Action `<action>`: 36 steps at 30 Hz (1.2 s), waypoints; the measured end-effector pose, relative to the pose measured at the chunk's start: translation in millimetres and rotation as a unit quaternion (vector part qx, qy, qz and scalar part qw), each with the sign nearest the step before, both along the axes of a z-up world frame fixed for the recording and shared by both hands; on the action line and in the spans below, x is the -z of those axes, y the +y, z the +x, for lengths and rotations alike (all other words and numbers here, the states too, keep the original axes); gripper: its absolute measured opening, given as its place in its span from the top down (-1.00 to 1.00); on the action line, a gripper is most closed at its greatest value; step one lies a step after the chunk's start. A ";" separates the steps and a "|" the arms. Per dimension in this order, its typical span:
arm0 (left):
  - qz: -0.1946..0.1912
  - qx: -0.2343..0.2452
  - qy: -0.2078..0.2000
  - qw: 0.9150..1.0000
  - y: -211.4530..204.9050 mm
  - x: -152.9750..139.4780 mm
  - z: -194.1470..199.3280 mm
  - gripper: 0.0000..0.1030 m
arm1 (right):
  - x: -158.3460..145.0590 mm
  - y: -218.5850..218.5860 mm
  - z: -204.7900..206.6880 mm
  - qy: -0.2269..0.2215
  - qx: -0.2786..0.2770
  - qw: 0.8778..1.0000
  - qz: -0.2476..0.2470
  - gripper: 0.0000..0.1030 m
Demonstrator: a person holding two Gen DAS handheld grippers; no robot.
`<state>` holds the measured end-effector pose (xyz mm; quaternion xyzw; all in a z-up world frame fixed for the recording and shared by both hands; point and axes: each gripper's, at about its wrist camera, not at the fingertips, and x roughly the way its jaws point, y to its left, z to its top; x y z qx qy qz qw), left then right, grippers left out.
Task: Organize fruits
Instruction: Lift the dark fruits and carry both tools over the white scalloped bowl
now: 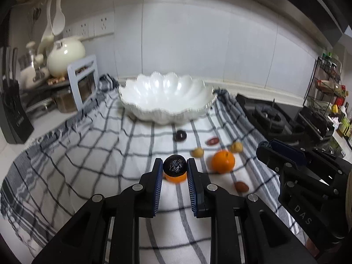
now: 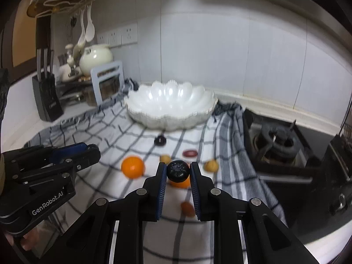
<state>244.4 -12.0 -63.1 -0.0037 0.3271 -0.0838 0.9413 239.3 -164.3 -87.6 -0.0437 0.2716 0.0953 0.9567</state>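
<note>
- L gripper clamped on a dark round fruit, held off the cloth.
- R gripper likewise pinching a dark fruit at the tips, clear of the cloth.
- Bowl at far end of cloth, white, scalloped; inside looks bare, nothing in it yet as far as visible.
- Both held fruits well short of bowl, above the scatter of loose fruit.
- Left on cloth: orange beside L gripper; second orange partly hidden under L jaws; dark fruit nearest the bowl; reddish date-like piece; two tan nut-like balls; one brownish piece nearest the camera.
- Small pieces blurred, so kinds only prob. right.
- Progress: early. Two fruits picked, none delivered, approx. seven more lying loose.
- Next, as judged: carry both over bowl rim and drop, then back for the rest.
- Risk: round fruits gripped only at the pad tips, could slip; oranges wider, need jaws well apart.
</note>
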 end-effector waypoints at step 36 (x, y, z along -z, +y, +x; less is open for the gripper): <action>0.049 -0.018 -0.073 0.996 1.5 -61.4 137.6 0.56 | -75.7 16.1 147.6 -0.072 -0.010 0.997 -0.002 0.55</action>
